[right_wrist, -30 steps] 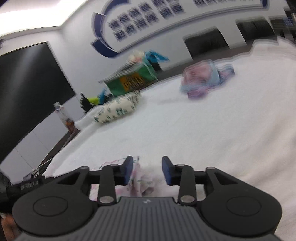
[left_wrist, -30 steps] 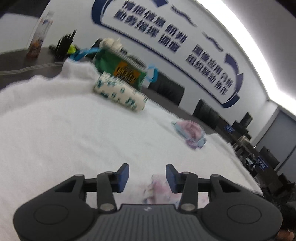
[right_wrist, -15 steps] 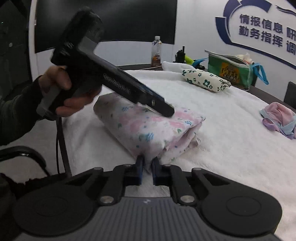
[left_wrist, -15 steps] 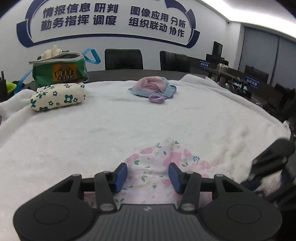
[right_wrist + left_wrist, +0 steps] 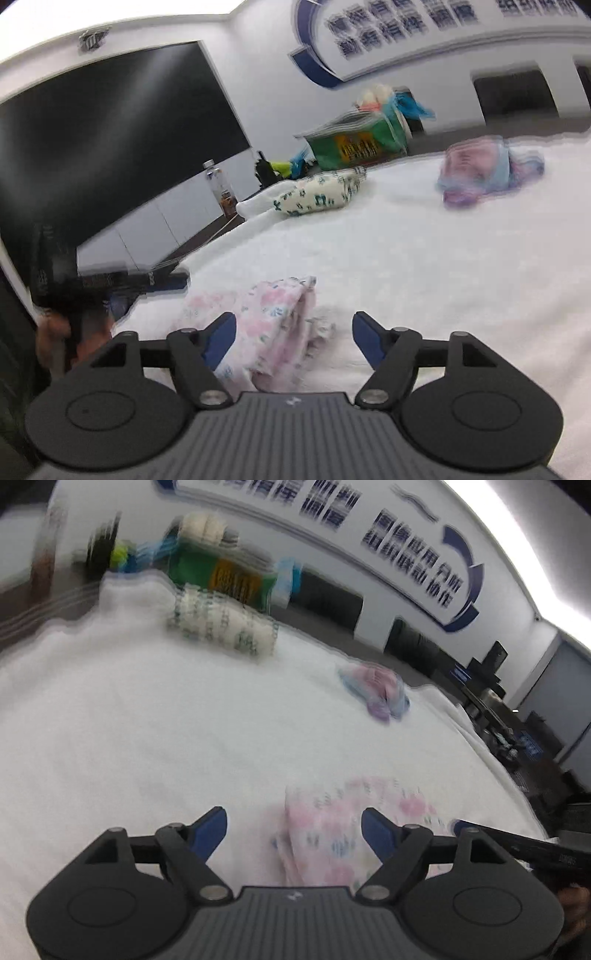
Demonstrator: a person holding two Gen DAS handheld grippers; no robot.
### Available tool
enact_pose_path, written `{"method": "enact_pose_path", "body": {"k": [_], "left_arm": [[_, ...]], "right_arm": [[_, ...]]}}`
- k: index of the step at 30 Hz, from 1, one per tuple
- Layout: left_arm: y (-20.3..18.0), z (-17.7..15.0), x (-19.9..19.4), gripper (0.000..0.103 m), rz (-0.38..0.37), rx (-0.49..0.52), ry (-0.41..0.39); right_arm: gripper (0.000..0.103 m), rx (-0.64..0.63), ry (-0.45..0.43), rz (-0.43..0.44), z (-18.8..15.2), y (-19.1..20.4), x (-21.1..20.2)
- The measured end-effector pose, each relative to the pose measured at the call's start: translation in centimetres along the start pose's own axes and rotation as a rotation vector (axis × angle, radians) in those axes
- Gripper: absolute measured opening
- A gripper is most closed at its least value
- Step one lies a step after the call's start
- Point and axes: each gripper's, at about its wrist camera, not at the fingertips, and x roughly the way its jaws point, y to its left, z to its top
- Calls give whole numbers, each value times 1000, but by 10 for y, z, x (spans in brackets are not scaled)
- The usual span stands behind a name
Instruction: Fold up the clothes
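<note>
A folded pink floral garment (image 5: pixel 332 830) lies on the white towel-covered table (image 5: pixel 147 738). My left gripper (image 5: pixel 293 830) is open just above it, the cloth lying between its blue fingertips and toward the right one. In the right wrist view the same floral garment (image 5: pixel 273 325) sits bunched in front of my right gripper (image 5: pixel 293 338), which is open with its jaws wide apart; the cloth lies near the left fingertip. Neither gripper holds the garment. Both views are blurred by motion.
A rolled green-print cloth (image 5: pixel 221 624) and a green bag (image 5: pixel 221 572) sit at the far side. A pink and blue garment (image 5: pixel 376 692) lies crumpled to the right. A bottle (image 5: pixel 221 188) stands at the table's far left. The other hand-held gripper (image 5: pixel 110 284) shows at left.
The right gripper, shut on the floral garment's edge half a second ago, has opened and let go. The left gripper has opened wider. Both cameras have swung and tilted.
</note>
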Motion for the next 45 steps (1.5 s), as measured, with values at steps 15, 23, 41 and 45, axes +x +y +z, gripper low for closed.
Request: {"method": "enact_pose_path", "body": {"k": [15, 23, 41, 45], "left_arm": [[21, 10, 32, 47, -172, -107, 117], [27, 11, 34, 59, -219, -107, 143], [24, 9, 29, 48, -202, -64, 128], [37, 10, 20, 52, -204, -91, 112]], "right_arm": [[71, 201, 190, -30, -3, 3, 56], [55, 261, 194, -31, -4, 4, 58], [23, 291, 179, -4, -5, 2, 56], [46, 277, 159, -29, -2, 3, 50]]}}
